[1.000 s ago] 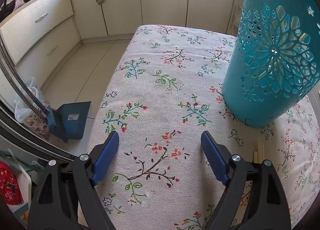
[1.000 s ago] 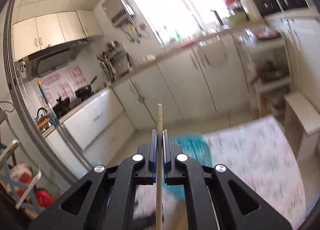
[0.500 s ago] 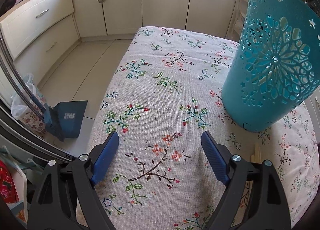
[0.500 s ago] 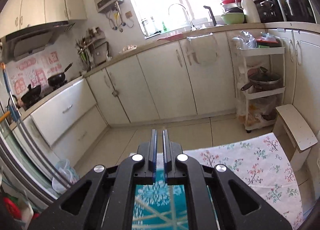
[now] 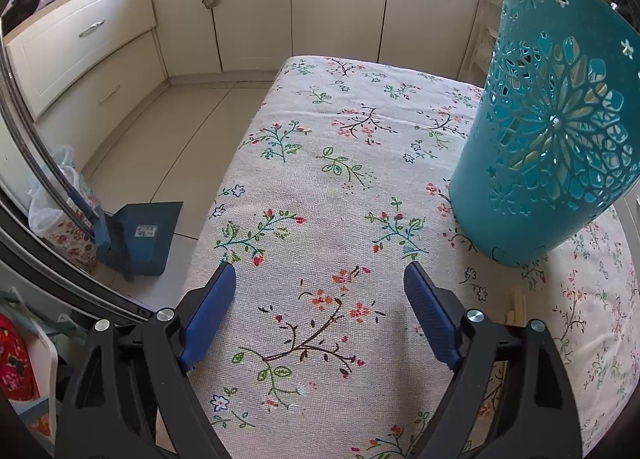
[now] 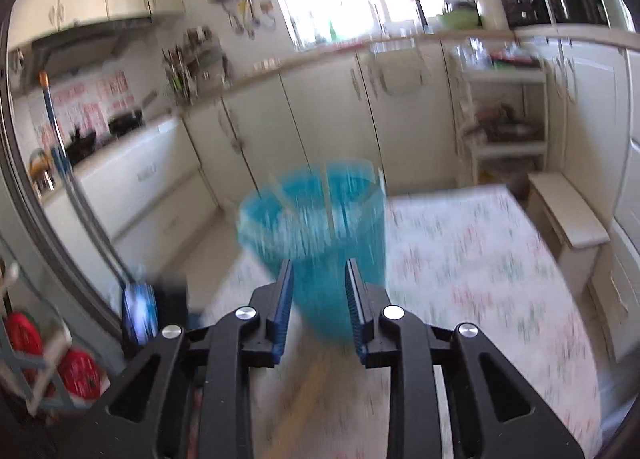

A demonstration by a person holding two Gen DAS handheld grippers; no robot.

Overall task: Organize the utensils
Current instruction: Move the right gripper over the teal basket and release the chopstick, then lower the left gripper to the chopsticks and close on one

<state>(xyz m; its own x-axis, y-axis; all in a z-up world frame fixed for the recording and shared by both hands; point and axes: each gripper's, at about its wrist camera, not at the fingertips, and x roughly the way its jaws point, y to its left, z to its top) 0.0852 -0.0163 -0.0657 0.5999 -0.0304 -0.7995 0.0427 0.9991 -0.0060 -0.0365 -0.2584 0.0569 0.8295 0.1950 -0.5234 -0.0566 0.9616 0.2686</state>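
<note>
A teal perforated basket stands on the floral tablecloth, to the right of my left gripper. That gripper hovers wide open over bare cloth with nothing between its fingers. Ends of pale wooden chopsticks lie on the cloth beside its right finger. The right wrist view is blurred by motion. There the teal basket sits just ahead of my right gripper, with thin chopsticks standing inside it. The right jaws are opening and nothing is between them.
The table's left edge drops to a tiled floor where a blue dustpan leans. Cream cabinets line the far walls. A white stool and a shelf trolley stand beyond the table's right end.
A second ago my right gripper was shut on an upright chopstick; now the stick is gone, the jaws have parted, and the basket has come into view ahead. The left gripper has stayed put.
</note>
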